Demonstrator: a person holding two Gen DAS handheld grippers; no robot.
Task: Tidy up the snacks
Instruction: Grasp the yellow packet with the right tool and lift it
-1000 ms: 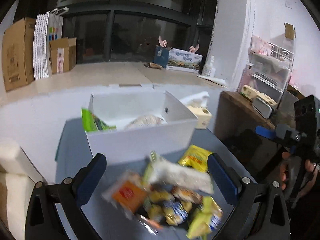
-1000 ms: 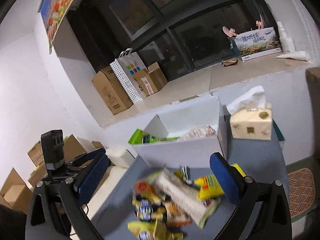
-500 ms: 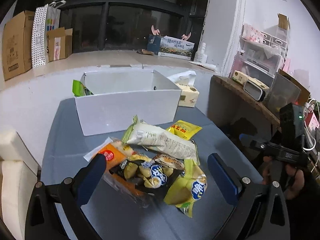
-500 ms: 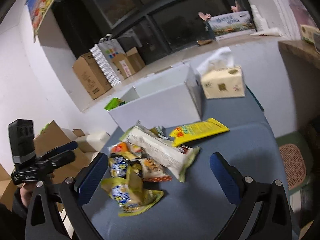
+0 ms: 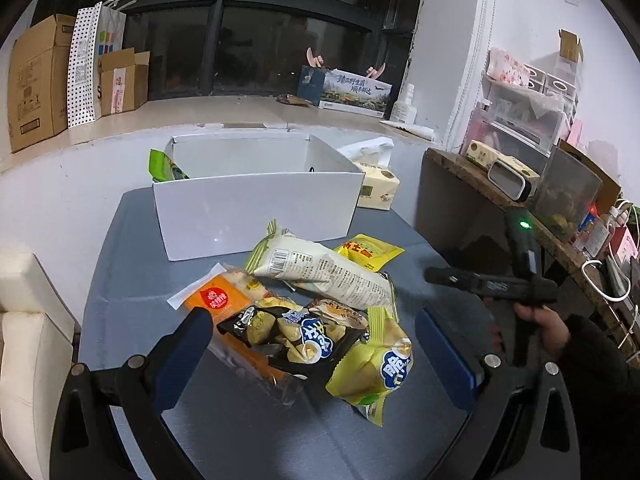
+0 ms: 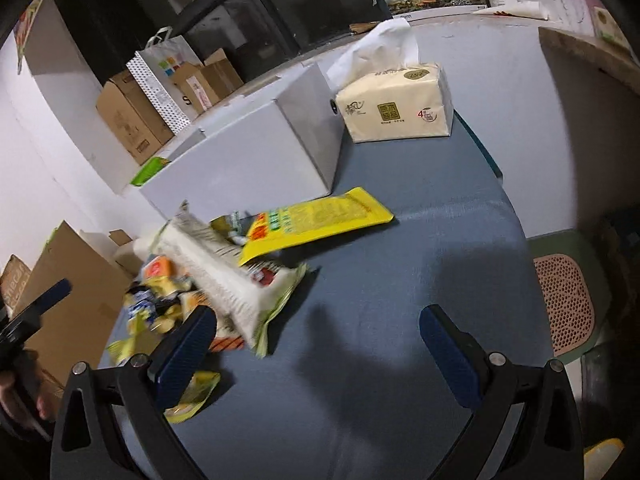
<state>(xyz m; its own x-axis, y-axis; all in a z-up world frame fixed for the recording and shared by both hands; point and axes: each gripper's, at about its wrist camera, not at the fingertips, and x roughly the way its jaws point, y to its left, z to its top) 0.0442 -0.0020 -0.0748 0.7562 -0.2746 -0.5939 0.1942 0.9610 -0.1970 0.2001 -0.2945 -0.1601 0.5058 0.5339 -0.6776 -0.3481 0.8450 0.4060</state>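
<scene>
A pile of snack packets lies on the blue-grey table point(image 5: 132, 280): a long white packet point(image 5: 320, 268), a flat yellow packet point(image 5: 366, 250), an orange packet point(image 5: 218, 298), a black packet point(image 5: 288, 336) and a yellow-green bag point(image 5: 380, 368). Behind them stands a white box point(image 5: 256, 208) with a green packet point(image 5: 162, 166) sticking up at its left corner. My left gripper point(image 5: 314, 350) hovers open just above the near side of the pile. My right gripper point(image 6: 318, 342) is open over bare table, with the white packet point(image 6: 216, 276) and yellow packet point(image 6: 316, 222) ahead to its left.
A tissue pack point(image 6: 394, 104) sits right of the white box point(image 6: 248, 164). A wooden shelf point(image 5: 500, 196) with containers lines the right side. Cardboard boxes point(image 5: 36, 84) and a dotted paper bag point(image 5: 86, 68) stand on the window ledge. A white cushion point(image 5: 28, 344) borders the table's left edge.
Both grippers have drawn back and lowered toward the table. The right gripper has swung right, so the snack pile now sits at its left. Both stay open.
</scene>
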